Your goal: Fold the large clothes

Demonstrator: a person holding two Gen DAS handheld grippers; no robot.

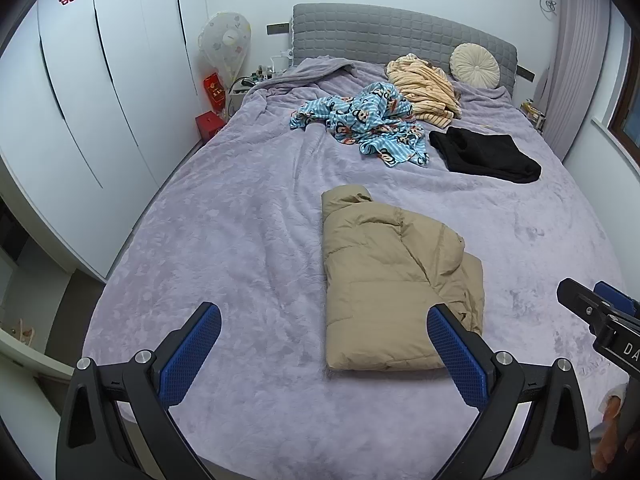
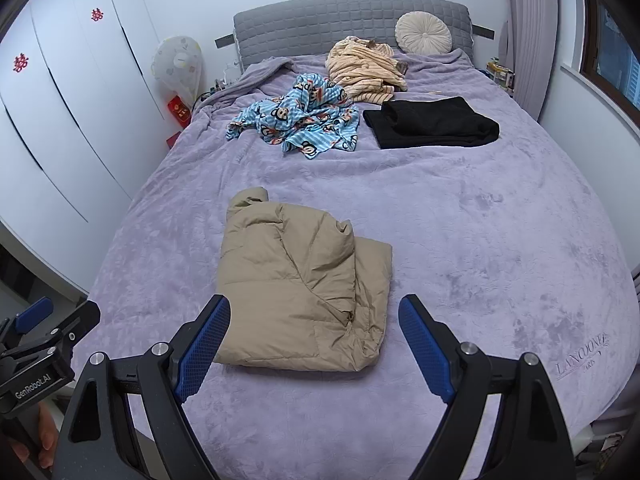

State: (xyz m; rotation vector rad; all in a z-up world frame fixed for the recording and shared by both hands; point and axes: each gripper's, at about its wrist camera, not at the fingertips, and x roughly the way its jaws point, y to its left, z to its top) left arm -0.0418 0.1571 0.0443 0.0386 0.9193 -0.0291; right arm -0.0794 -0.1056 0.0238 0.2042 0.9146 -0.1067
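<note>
A tan puffer jacket (image 1: pixel 392 280) lies folded into a narrow bundle on the purple bed (image 1: pixel 224 240), collar at the far end. It also shows in the right wrist view (image 2: pixel 296 280). My left gripper (image 1: pixel 324 316) is open and empty, held above the bed's near edge, with the jacket's near end between its fingers in view. My right gripper (image 2: pixel 316 312) is open and empty, just short of the jacket's near end. The right gripper also shows at the right edge of the left wrist view (image 1: pixel 596 312), and the left gripper at the left edge of the right wrist view (image 2: pixel 44 332).
Farther up the bed lie a crumpled blue cartoon-print garment (image 1: pixel 368 124), a striped yellow garment (image 1: pixel 424 92) and a folded black garment (image 1: pixel 488 154). A round cushion (image 1: pixel 476 66) leans on the grey headboard (image 1: pixel 384 32). White wardrobes (image 1: pixel 92 120) stand left, a curtain and window right.
</note>
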